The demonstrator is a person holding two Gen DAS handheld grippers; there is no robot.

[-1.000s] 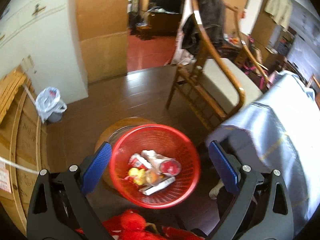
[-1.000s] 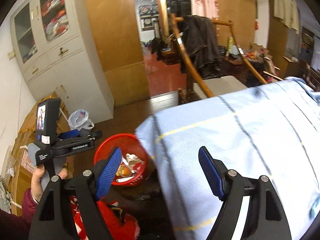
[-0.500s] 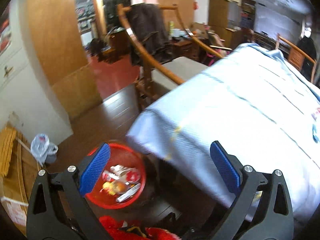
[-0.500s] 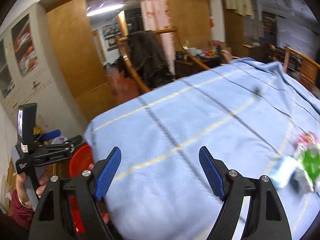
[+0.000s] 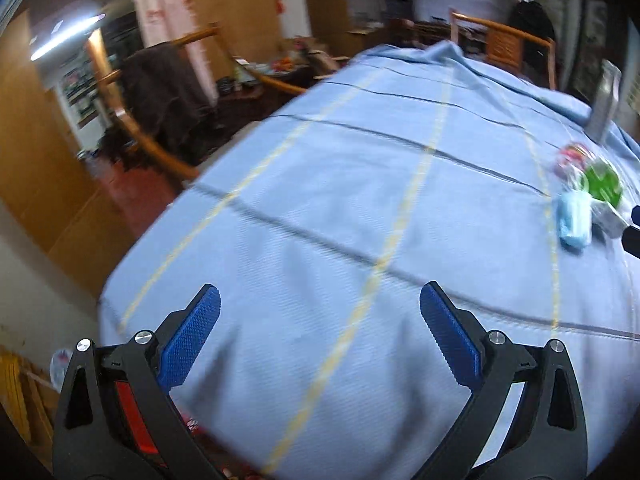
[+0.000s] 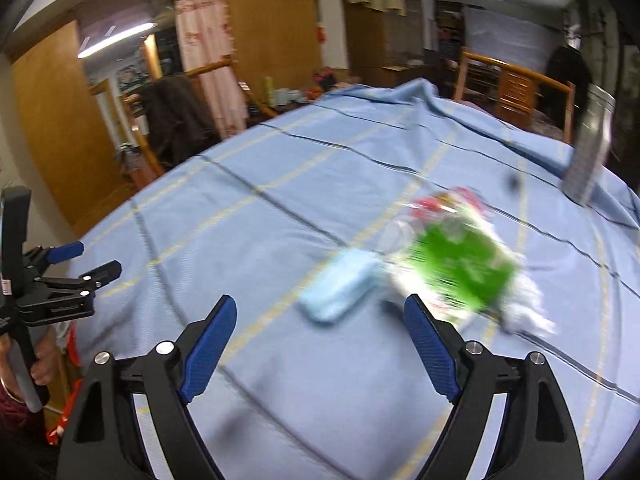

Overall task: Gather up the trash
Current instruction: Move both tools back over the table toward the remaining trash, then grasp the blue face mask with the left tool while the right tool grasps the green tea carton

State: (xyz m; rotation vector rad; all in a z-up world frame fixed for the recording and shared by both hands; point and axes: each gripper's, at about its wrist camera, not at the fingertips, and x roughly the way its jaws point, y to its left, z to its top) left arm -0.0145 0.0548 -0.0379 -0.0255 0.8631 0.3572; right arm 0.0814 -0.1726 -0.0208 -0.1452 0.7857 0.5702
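Two trash items, a green wrapper (image 6: 464,264) touching a blue packet (image 6: 340,292), lie on a tablecloth (image 6: 280,220).

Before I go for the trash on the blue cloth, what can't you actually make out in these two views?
- Green-labelled trash pile: motion blur in the right wrist view; separate items unreadable.
- Light blue packet: blurred; type unclear.
- Small dark spot on the tablecloth: too small to identify.
- Right hand-held gripper: jaws opening, nothing between them; left wrist view shows only a sliver at the right edge.
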